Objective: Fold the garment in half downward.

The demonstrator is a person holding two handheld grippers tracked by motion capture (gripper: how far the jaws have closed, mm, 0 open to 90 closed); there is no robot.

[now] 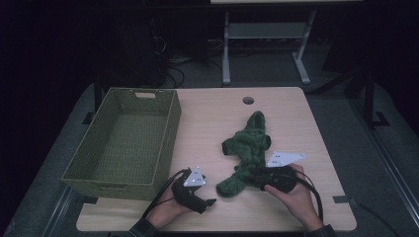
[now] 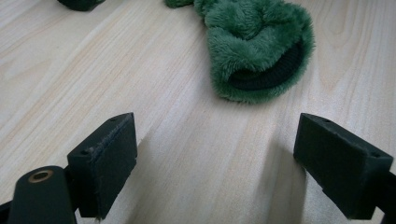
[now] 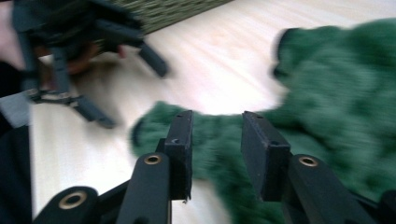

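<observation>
- Green fuzzy garment [image 1: 247,153] lies crumpled on the wooden table [image 1: 296,128], right of centre and well apart from the basket; one cuff end points toward the person's edge.
- Nearest the person, the left gripper [image 1: 210,201] rests low over bare table just short of that cuff. In the left gripper view its jaws stand wide apart with nothing between them, and the cuff opening [image 2: 266,77] (a dark ribbed band inside the fleece) lies a little ahead of them.
- Right gripper [image 1: 254,177] is at the garment's near part. The right gripper view, blurred, shows its jaws narrowed with green fleece [image 3: 215,135] behind the gap; whether the pads actually pinch the cloth I cannot tell.
- Progress, as I judge it: the work looks to be at its very start. The garment is neither spread, folded nor lifted, and none of it has reached the basket. Left to do: get a sure grip, gather or lift it, and carry it leftward.
- Farther back and to the left, the green woven basket [image 1: 106,168] stands upright on the table's left side, a handle slot in its far wall. Nothing lies inside it; its woven floor is bare.
</observation>
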